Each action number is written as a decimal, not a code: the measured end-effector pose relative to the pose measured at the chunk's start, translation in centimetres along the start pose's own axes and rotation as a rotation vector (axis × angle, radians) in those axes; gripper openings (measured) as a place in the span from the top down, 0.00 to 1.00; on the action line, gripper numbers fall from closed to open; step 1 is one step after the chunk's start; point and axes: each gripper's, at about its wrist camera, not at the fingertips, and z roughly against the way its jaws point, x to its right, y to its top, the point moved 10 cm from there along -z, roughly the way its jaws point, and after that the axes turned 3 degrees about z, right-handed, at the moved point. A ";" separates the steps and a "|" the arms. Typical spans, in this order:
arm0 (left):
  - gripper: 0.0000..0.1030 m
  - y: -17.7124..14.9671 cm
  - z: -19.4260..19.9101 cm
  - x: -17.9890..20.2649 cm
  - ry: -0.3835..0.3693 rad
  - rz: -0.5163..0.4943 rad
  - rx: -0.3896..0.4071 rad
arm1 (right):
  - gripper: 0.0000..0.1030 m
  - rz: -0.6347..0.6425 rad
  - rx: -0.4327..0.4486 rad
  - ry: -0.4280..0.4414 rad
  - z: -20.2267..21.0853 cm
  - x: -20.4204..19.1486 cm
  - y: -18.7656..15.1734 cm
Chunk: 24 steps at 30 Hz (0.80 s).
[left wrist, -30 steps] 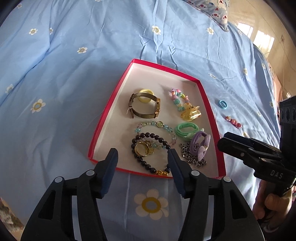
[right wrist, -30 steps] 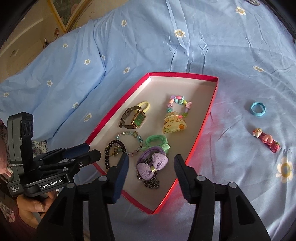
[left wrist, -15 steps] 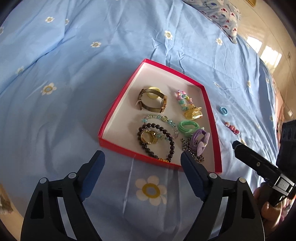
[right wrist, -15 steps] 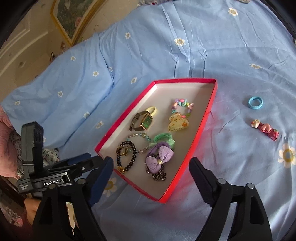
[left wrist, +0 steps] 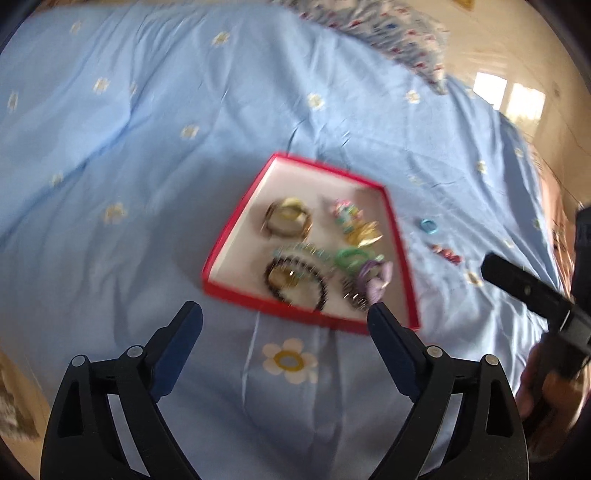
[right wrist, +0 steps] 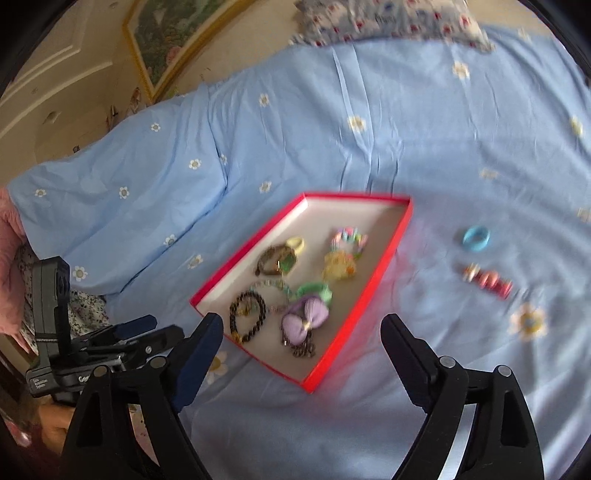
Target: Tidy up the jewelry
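Observation:
A red-rimmed tray (left wrist: pixel 236 218) (right wrist: pixel 391 243) lies on the blue bedspread and holds several pieces: a gold watch (left wrist: pixel 288 221), a dark bead bracelet (left wrist: pixel 295 282), a green hair tie (left wrist: pixel 352 258) and a purple bow (right wrist: pixel 304 319). A blue ring (right wrist: pixel 476 239) and a pink clip (right wrist: pixel 487 282) lie on the cloth right of the tray. My left gripper (left wrist: pixel 284 350) is wide open and empty, held back from the tray's near edge. My right gripper (right wrist: pixel 301 358) is wide open and empty over the tray's near corner. Both views are motion-blurred.
The blue flowered bedspread (left wrist: pixel 147 147) covers the bed. A patterned pillow (right wrist: pixel 388 18) lies at the far end. A framed picture (right wrist: pixel 173 37) hangs on the wall at left. The floor (left wrist: pixel 517 74) shows beyond the bed's right edge.
Both grippers have opened wide and pulled back and up from the tray, which now looks smaller and farther. The jewelry in the tray has not moved.

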 end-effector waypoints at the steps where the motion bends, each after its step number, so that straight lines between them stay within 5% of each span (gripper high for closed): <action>1: 0.11 0.5 0.7 0.3 0.005 -0.022 0.020 | 0.08 0.024 0.004 -0.005 0.6 -0.2 0.8; 3: 0.00 2.2 2.3 1.1 0.007 -0.060 0.075 | 0.02 0.061 0.012 -0.027 1.6 -0.4 2.3; 7: 0.00 3.6 3.3 1.6 0.022 -0.089 0.150 | 0.00 0.115 0.010 -0.062 2.8 -0.9 3.8; 24: 0.00 -2.5 -0.9 -1.1 0.172 -0.021 0.064 | 0.00 0.142 -0.004 -0.135 -0.9 -0.4 -4.7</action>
